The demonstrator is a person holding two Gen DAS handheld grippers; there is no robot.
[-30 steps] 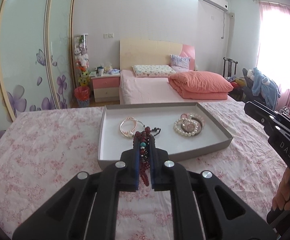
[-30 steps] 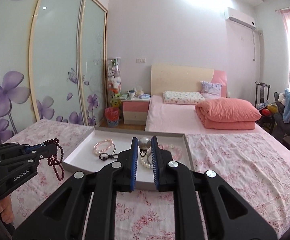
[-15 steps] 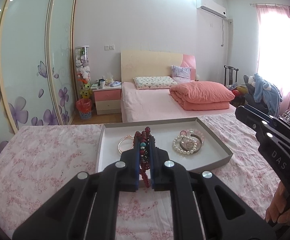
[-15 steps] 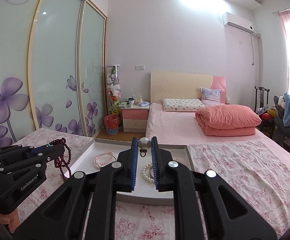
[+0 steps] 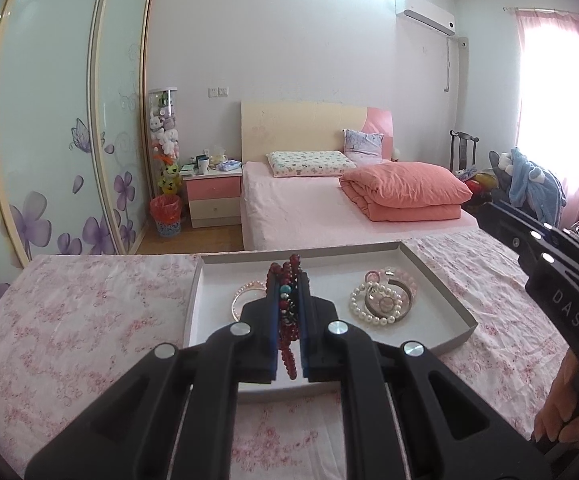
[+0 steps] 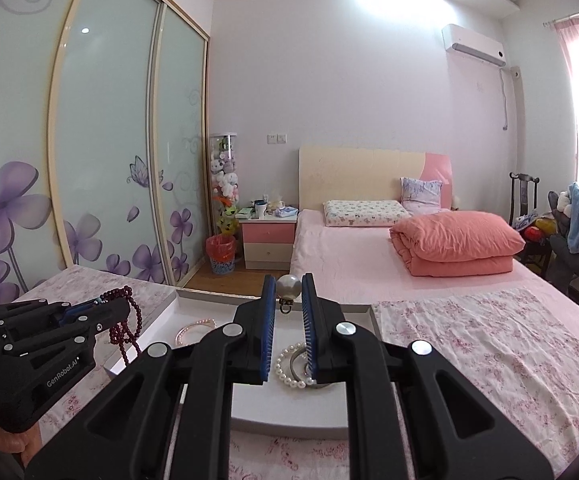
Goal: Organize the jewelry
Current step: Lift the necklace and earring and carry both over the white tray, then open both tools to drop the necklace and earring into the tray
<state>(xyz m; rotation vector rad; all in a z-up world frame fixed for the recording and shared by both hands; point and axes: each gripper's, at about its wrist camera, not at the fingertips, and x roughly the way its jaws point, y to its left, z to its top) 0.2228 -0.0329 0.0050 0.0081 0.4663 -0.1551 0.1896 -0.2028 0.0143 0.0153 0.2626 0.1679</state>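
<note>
Both pairs of jaws were clamped on jewelry: the left gripper (image 5: 288, 312) pinched a dark red bead strand (image 5: 287, 350) with one turquoise bead, its loops hanging below the pads, and the right gripper (image 6: 289, 292) squeezed one large grey pearl pendant (image 6: 288, 286) at its tips. Both were held above a shallow grey tray (image 5: 455, 312) on a pink floral cloth (image 5: 77, 332). Two groups lay inside the tray: one pink bead bracelet (image 5: 245, 294) near its left edge, and a white pearl bracelet (image 5: 373, 316) bunched with a metal bangle and pink beads towards its right edge.
</note>
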